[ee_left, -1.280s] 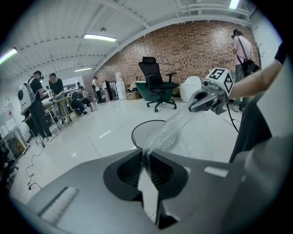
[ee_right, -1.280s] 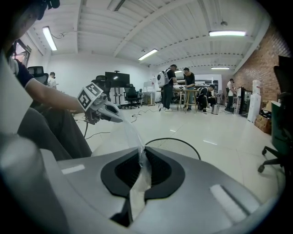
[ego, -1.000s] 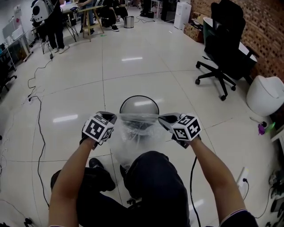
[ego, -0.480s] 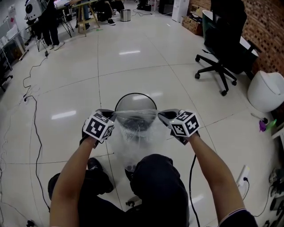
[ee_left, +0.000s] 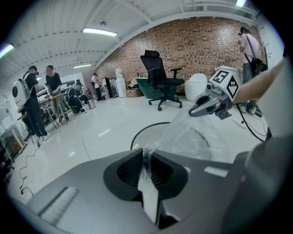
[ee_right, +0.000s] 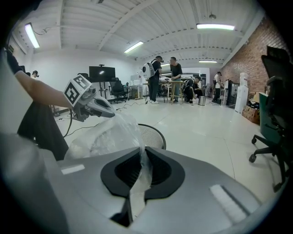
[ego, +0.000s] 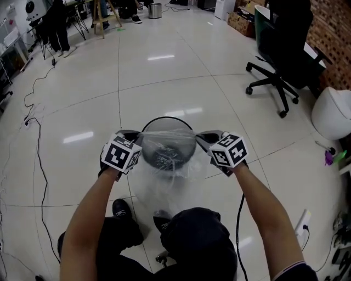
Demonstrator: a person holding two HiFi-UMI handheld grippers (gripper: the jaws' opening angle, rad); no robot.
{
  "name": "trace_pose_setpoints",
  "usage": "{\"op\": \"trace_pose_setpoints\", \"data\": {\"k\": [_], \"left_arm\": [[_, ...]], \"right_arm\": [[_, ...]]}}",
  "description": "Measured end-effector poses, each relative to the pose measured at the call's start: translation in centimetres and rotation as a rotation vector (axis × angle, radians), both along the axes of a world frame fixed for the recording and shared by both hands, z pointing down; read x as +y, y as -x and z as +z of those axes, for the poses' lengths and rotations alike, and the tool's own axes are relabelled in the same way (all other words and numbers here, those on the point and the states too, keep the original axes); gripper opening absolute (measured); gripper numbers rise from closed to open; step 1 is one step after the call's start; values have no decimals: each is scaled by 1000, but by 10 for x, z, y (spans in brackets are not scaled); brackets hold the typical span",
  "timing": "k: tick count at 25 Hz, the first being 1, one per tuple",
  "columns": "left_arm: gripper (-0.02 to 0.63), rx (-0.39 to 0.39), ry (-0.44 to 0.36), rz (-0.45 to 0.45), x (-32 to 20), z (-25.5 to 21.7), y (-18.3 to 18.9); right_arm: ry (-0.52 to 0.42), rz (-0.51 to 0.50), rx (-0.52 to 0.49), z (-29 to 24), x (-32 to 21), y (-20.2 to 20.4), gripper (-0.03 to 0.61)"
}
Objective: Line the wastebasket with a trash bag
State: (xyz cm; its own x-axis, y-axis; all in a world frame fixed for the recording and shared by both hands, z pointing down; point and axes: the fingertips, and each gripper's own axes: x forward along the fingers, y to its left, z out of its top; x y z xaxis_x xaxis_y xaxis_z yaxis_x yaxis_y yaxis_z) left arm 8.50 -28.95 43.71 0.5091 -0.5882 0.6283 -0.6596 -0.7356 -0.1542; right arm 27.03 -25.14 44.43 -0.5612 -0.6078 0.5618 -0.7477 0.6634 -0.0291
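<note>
A round black mesh wastebasket (ego: 164, 144) stands on the floor in front of the person. A clear trash bag (ego: 167, 164) hangs stretched between both grippers, its mouth over the near half of the basket's rim. My left gripper (ego: 138, 138) is shut on the bag's left edge, seen pinched between the jaws in the left gripper view (ee_left: 146, 157). My right gripper (ego: 201, 139) is shut on the bag's right edge (ee_right: 143, 157). The bag's lower part sags in front of the basket toward the person's knees.
A black office chair (ego: 281, 52) stands at the right, with a white rounded object (ego: 332, 112) beyond it. Cables (ego: 37, 137) trail along the floor at the left. People stand at tables (ego: 101, 11) far back. The person's knee (ego: 200, 236) is just below the bag.
Both grippers have moved forward and down with the bag, so its mouth now sits over the wastebasket's rim instead of short of it.
</note>
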Motion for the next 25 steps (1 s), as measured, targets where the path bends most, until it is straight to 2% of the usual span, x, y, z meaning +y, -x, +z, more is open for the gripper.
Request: {"op": "trace_pose_setpoints", "data": {"k": [7,16,25], "left_arm": [[11,-14,-27,3,-35,-2,-7],[11,-40,-33,20,-81,6,-15],[11,-16,-28,3,-128,15,-13]], "right_arm": [[-38,26,26,-7,-35,-6,2],[-27,26,54,5,-75,-12,2],[-28,0,75,15,-125,-9,2]]}}
